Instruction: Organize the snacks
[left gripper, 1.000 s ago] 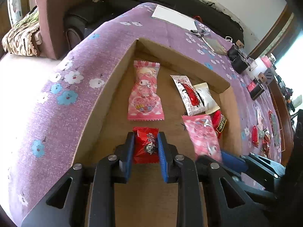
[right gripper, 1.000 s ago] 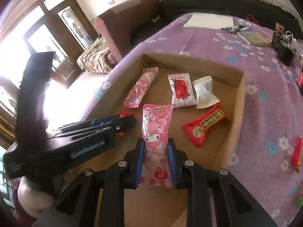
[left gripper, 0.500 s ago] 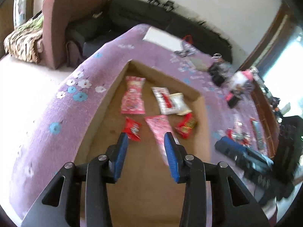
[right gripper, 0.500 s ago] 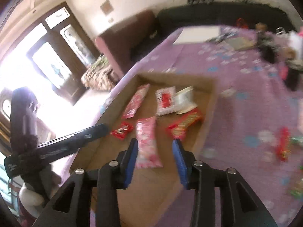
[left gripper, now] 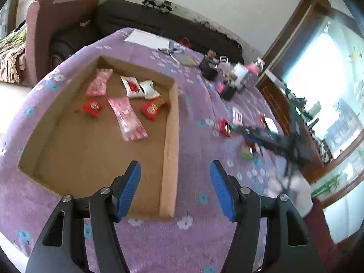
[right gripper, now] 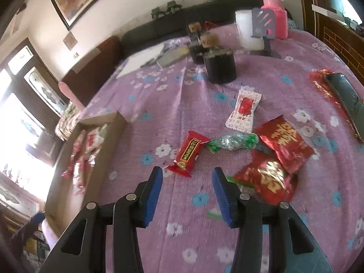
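Right wrist: red snack bar (right gripper: 188,155) just beyond tongs (right gripper: 187,196)

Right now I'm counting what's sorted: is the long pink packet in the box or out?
In. The long pink packet lies flat on the cardboard box floor.

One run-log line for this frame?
left gripper: open, empty | right gripper: open, empty | box: six snacks | red snack: on cloth

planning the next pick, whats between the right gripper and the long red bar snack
Nothing: in the right wrist view only bare purple cloth lies between the open right gripper and the red bar.
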{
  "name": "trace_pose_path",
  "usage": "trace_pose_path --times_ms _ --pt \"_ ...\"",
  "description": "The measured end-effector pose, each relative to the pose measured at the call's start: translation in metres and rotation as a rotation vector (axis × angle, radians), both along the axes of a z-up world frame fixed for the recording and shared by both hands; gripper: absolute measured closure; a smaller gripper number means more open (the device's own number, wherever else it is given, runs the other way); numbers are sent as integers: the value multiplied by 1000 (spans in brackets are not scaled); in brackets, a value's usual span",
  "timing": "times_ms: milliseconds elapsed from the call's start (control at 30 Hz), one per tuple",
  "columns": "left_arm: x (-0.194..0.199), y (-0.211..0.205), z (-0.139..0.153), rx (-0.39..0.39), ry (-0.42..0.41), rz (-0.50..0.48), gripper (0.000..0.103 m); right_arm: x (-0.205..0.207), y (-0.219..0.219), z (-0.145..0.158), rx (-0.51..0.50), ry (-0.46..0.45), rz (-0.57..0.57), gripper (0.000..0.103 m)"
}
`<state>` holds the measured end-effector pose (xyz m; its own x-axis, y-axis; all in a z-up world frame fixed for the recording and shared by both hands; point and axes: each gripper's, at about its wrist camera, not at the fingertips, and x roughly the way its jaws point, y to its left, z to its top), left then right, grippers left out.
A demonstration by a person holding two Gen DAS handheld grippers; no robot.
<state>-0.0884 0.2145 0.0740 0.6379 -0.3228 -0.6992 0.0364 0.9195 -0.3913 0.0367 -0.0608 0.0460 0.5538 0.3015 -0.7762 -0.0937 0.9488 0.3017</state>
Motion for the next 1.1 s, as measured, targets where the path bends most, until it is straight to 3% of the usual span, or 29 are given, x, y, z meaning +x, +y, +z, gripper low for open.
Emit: trace_pose_path --times_ms 133,200,267,567,633,700,767,933,1100 --pt "-12 -4 4 22 -10 0 41 27 14 -17 -8 20 -37 58" --pt "-16 -4 5 28 -14 7 41 39 20 -25 -29 36 -51 77" --pt "-18 -2 7 31 -19 16 41 40 25 -30 -29 45 -44 82" --pt "-19 -12 -3 6 -1 -12 41 -40 35 -28 171 161 205 78" --pt "-20 -16 -6 10 5 -22 41 -55 12 -12 208 98 175 73" --pt "-21 -19 -7 5 8 -27 41 -65 -24 7 185 1 78 61" --pt "-22 -22 -9 1 11 -32 41 -68 -58 17 140 -44 -21 61" --pt "-22 -42 -13 4 27 -76 41 -61 -95 3 142 -3 -115 61" --pt "-25 -59 -13 34 37 -114 41 -44 -75 -20 155 29 -93 61"
